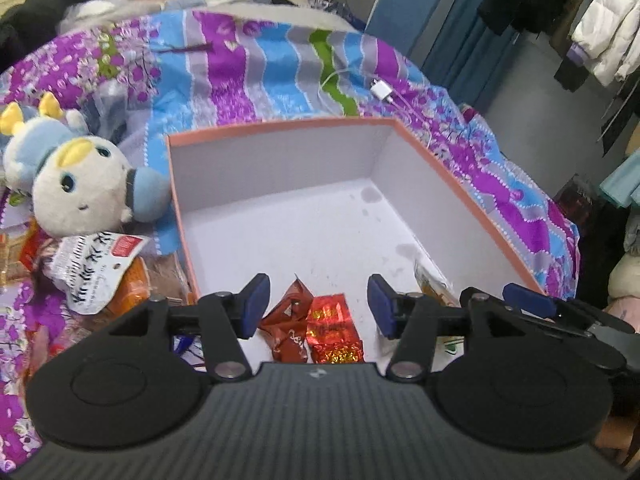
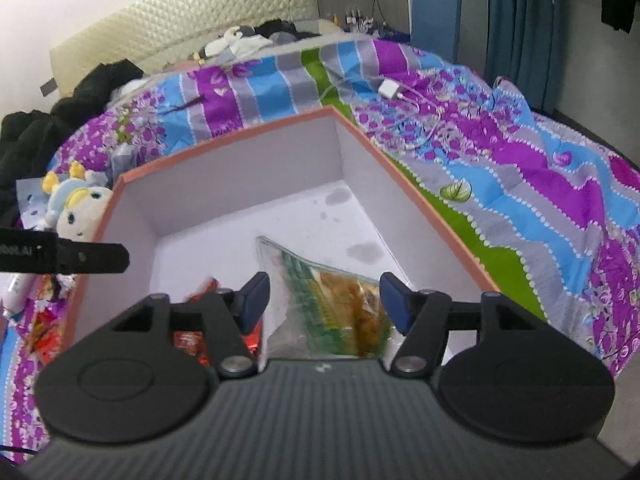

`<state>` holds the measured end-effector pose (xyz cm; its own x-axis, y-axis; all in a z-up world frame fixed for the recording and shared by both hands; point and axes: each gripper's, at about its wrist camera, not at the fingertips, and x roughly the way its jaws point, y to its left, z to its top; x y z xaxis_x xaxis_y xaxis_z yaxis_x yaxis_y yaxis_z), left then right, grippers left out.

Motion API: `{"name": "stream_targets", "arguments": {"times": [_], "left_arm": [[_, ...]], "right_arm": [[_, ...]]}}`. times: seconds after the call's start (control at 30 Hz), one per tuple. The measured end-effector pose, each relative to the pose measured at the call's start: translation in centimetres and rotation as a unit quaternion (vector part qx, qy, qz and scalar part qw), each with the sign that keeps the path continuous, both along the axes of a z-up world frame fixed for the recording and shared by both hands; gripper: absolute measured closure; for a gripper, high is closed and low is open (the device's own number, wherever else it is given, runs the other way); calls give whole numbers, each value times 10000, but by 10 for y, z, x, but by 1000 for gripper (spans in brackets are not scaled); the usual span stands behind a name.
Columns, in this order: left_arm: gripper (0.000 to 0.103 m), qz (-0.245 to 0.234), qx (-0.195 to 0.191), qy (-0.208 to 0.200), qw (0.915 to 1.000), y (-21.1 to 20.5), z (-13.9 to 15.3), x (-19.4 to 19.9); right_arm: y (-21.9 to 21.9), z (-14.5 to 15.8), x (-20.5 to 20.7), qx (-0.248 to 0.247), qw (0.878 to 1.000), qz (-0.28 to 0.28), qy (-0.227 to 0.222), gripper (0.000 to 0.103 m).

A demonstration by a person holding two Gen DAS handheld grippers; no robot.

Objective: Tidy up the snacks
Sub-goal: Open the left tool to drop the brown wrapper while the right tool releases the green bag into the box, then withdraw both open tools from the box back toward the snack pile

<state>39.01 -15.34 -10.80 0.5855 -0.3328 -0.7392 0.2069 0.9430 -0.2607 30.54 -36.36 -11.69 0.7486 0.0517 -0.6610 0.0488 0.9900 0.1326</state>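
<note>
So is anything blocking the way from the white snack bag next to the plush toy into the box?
Only the box wall beside it: the white snack bag lies on the blanket, outside the left wall, so it must go up over the rim. The top is open, and the floor behind the red packets is bare.

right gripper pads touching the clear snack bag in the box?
Apart. The right wrist view shows the right gripper open, gaps between both pads and the clear snack bag.

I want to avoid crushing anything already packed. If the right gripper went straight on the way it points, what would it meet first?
Probably the clear snack bag lying in the box: it sits directly between the right gripper's open jaws. Depth is hard to judge.
</note>
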Motion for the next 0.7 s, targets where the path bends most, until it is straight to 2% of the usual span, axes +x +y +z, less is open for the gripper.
{"name": "stream_targets", "arguments": {"times": [0.53, 0.7], "left_arm": [[43, 205, -94, -597, 9980, 48, 70, -118], [43, 232, -123, -754, 9968, 62, 83, -158]], "right_arm": [[28, 57, -93, 105, 9981, 76, -595, 40], [37, 69, -125, 113, 9970, 82, -758, 40]]}}
